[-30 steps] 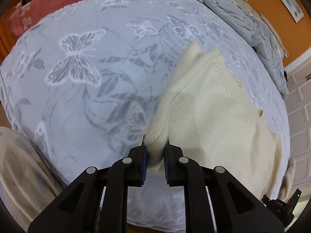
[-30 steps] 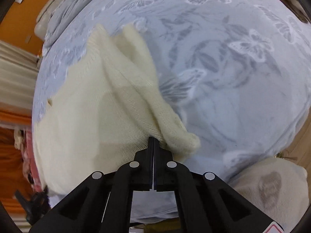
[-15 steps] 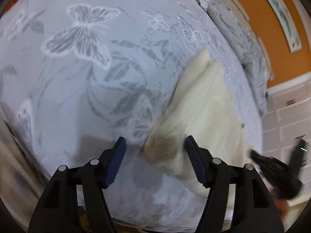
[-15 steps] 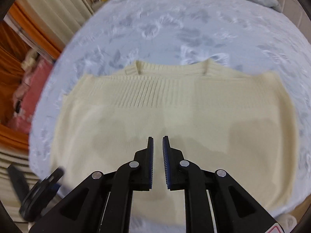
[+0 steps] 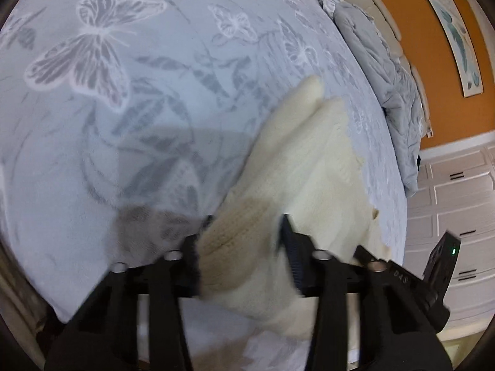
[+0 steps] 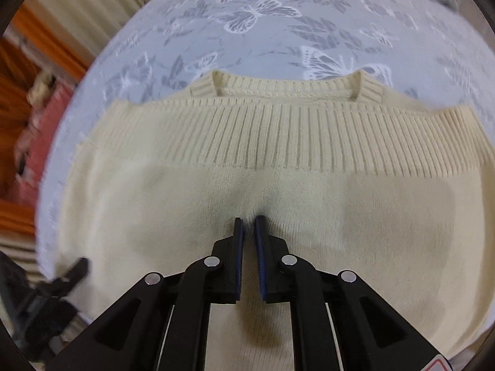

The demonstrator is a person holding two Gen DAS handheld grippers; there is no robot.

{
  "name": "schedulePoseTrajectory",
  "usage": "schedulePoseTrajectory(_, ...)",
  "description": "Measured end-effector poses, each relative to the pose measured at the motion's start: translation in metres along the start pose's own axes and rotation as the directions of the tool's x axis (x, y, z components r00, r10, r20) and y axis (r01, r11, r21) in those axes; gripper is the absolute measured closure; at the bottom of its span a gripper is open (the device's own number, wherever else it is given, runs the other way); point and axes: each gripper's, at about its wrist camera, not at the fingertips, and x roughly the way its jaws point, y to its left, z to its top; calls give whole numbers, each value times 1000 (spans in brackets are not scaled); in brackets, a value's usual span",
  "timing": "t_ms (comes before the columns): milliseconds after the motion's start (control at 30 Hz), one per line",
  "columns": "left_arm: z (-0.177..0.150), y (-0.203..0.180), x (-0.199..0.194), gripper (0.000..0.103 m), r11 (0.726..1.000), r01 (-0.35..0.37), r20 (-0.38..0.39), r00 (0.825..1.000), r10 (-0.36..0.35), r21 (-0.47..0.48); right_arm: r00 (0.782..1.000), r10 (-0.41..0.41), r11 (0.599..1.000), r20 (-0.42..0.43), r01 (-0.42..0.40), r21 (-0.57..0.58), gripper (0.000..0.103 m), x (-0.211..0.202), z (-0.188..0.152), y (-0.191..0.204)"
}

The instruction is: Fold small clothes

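A cream knitted sweater (image 6: pixel 278 142) lies flat on the butterfly-print bedspread (image 6: pixel 278 31), its ribbed collar on the far side. My right gripper (image 6: pixel 249 221) points down at the middle of the sweater's body; its jaws stand a narrow gap apart, with nothing visibly between them. In the left wrist view the sweater (image 5: pixel 309 170) stretches away to the upper right. My left gripper (image 5: pixel 244 225) straddles a thick folded edge at the near end. Its jaws are closing and the fold fills the gap between them; the picture is blurred there.
A crumpled grey quilt (image 5: pixel 386 77) lies along the far side of the bed, below an orange wall. White cabinet fronts (image 5: pixel 458 201) stand to the right. A pink cloth (image 6: pixel 40 130) and curtains lie off the bed's left side. The other gripper's black body (image 6: pixel 55 284) shows at the lower left.
My left gripper let go of the sweater's edge, opened wide, and has narrowed again around the fold. My right gripper dropped the sleeve, swung over the sweater's middle and parted slightly.
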Motion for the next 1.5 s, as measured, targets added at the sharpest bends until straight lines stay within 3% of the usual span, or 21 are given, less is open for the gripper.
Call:
schedulePoseTrajectory(100, -5, -47, -30, 77, 989, -9, 68, 998, -1, 149, 991, 99, 993, 86, -104, 53, 84, -44, -9, -21)
schedulePoseTrajectory(167, -17, -93, -48, 80, 959, -1, 95, 995, -28, 285, 982, 130, 987, 139, -141, 73, 82, -73, -16, -41)
schedulePoseTrajectory(267, -58, -179, -66, 82, 857, 43, 90, 990, -104, 513, 966, 141, 979, 215, -169, 116, 74, -114, -34, -80)
schedulePoseTrajectory(367, -122, -256, -46, 84, 726, 99, -6, 992, -129, 681, 960, 106, 972, 259, -156, 178, 65, -147, -57, -131)
schedulePoseTrajectory(467, -178, -283, 2, 78, 637, 81, -81, 996, -29, 767, 963, 59, 965, 261, -121, 231, 56, -159, -78, -174)
schedulePoseTrajectory(533, -220, -280, 41, 77, 563, 71, -139, 987, 78, 824, 969, 36, 956, 243, -104, 273, 55, -161, -92, -195)
schedulePoseTrajectory(567, -236, -271, 49, 76, 542, 55, -140, 983, 117, 838, 970, 35, 954, 240, -104, 282, 55, -161, -97, -199)
schedulePoseTrajectory(600, -244, -265, 49, 71, 534, 48, -133, 984, 122, 844, 970, 35, 954, 240, -104, 280, 52, -163, -101, -202)
schedulePoseTrajectory(733, -252, -234, 3, 17, 471, 22, -41, 999, 28, 882, 963, 113, 960, 245, -169, 224, 30, -163, -103, -188)
schedulePoseTrajectory(767, -246, -223, -12, 12, 471, -28, 19, 1000, 24, 882, 960, 147, 955, 240, -201, 218, 25, -160, -98, -182)
schedulePoseTrajectory(833, -236, -211, -22, 11, 479, -67, 63, 998, 25, 875, 956, 217, 943, 198, -258, 211, 16, -143, -82, -166)
schedulePoseTrajectory(900, -220, -191, -22, 11, 509, -147, 112, 989, 100, 848, 961, 245, 939, 125, -267, 214, 17, -116, -65, -149)
schedulePoseTrajectory(967, -201, -174, -13, 11, 566, -206, 125, 976, 179, 798, 967, 247, 943, 64, -255, 215, 17, -95, -58, -133)
schedulePoseTrajectory(1033, -182, -159, -5, 11, 637, -220, 106, 971, 213, 738, 971, 238, 947, 6, -233, 222, 16, -74, -53, -118)
schedulePoseTrajectory(1067, -178, -155, -3, 11, 652, -225, 104, 970, 219, 724, 973, 230, 948, -3, -223, 226, 16, -70, -54, -114)
schedulePoseTrajectory(1167, -167, -152, 7, 11, 657, -246, 133, 967, 217, 713, 959, 283, 927, 22, -279, 251, 15, -66, -52, -104)
schedulePoseTrajectory(1233, -161, -149, 18, 12, 669, -242, 120, 967, 224, 703, 954, 297, 924, 44, -298, 238, 38, -69, -48, -98)
schedulePoseTrajectory(1267, -159, -145, 19, 12, 675, -238, 109, 968, 228, 698, 951, 305, 926, 44, -307, 221, 75, -71, -44, -94)
schedulePoseTrajectory(1300, -158, -143, 22, 12, 679, -236, 100, 967, 233, 695, 943, 330, 919, 47, -332, 213, 83, -74, -39, -91)
schedulePoseTrajectory(1400, -158, -144, 23, 12, 676, -205, 72, 973, 221, 708, 927, 344, 924, 147, -362, 122, 89, -116, -26, -78)
schedulePoseTrajectory(1500, -166, -151, 17, 12, 637, -220, 112, 972, 205, 739, 910, 346, 925, 229, -372, 81, 90, -157, -21, -84)
